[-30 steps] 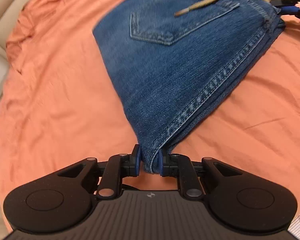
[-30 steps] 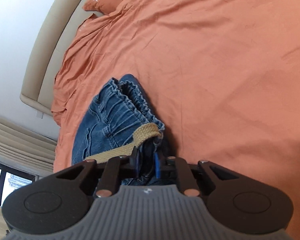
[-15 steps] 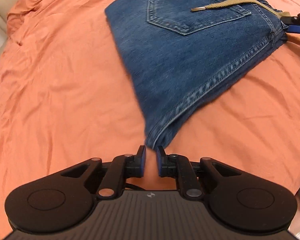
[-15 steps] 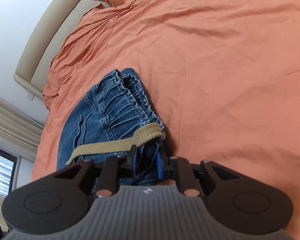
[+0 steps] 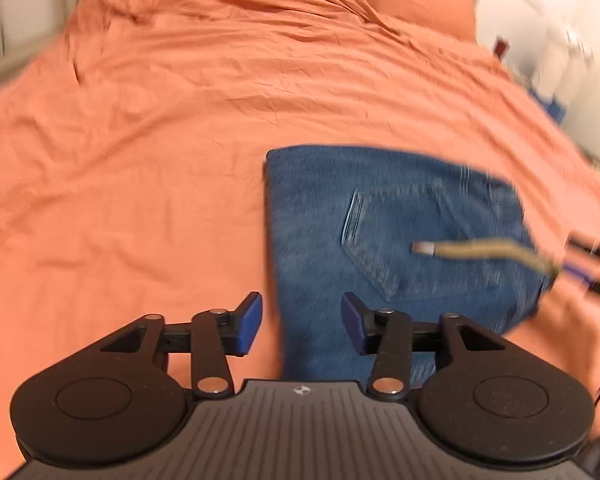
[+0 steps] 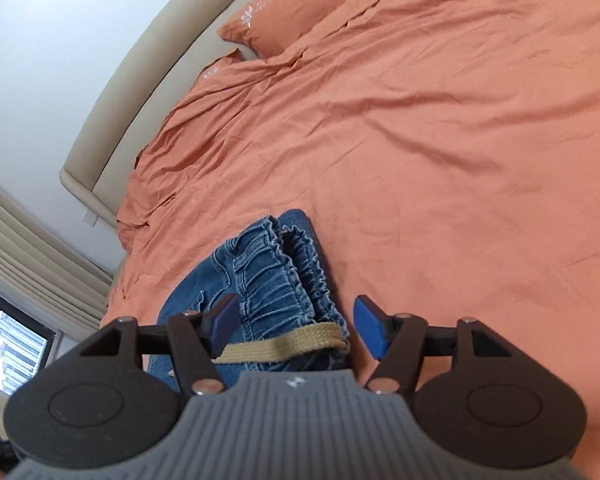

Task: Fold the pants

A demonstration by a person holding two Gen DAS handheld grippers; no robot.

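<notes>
The folded blue jeans (image 5: 384,236) lie flat on the orange bed sheet (image 5: 148,144), back pocket up, with a tan drawstring (image 5: 476,250) across them. My left gripper (image 5: 302,324) is open and empty, just above the jeans' near left edge. My right gripper (image 6: 296,330) is open over the gathered waistband (image 6: 284,272) and the tan drawstring (image 6: 288,346), holding nothing. The right gripper also shows blurred at the right edge of the left wrist view (image 5: 592,268).
Orange pillows (image 6: 300,8) lie at the head of the bed by a beige headboard (image 6: 148,64). Curtains and a window (image 6: 12,340) stand to the left. A wide stretch of sheet (image 6: 460,140) lies beyond the jeans.
Both grippers have opened and let go of the jeans, which now lie flat. The left gripper has pulled back and swung round; the right one has lifted slightly off the waistband.
</notes>
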